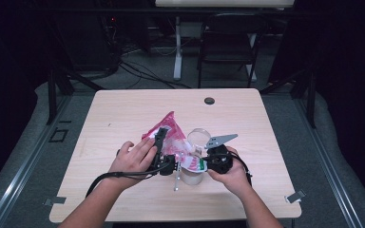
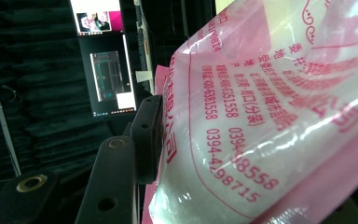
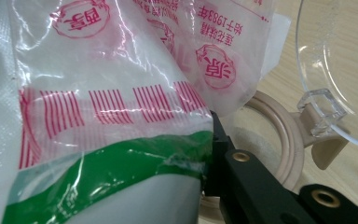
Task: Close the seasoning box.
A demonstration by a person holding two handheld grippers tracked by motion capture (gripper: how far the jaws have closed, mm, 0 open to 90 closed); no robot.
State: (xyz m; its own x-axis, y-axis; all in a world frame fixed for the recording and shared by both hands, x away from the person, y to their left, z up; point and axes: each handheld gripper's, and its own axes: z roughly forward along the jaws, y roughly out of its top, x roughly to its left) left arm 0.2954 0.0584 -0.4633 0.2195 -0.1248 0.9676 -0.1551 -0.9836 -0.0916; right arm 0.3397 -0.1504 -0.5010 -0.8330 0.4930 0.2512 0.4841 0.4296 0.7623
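A pink and white plastic bag (image 1: 173, 133) with red print hangs tilted between both grippers above the middle of the table. My left gripper (image 1: 160, 138) is shut on its upper part; in the left gripper view one black jaw presses the bag (image 2: 270, 116) and the other is hidden behind it. My right gripper (image 1: 203, 160) is shut on the lower end, by the green band of the bag (image 3: 107, 93). Just below stands a clear container (image 1: 192, 175) with a beige rim (image 3: 286, 140) and its clear hinged lid (image 3: 340, 70) standing open.
A thin pale rod (image 1: 177, 178) lies on the wooden table (image 1: 123, 114) beside the container. A dark round grommet (image 1: 209, 100) sits near the far edge. Beyond the table stand a black chair (image 1: 228, 42) and floor cables.
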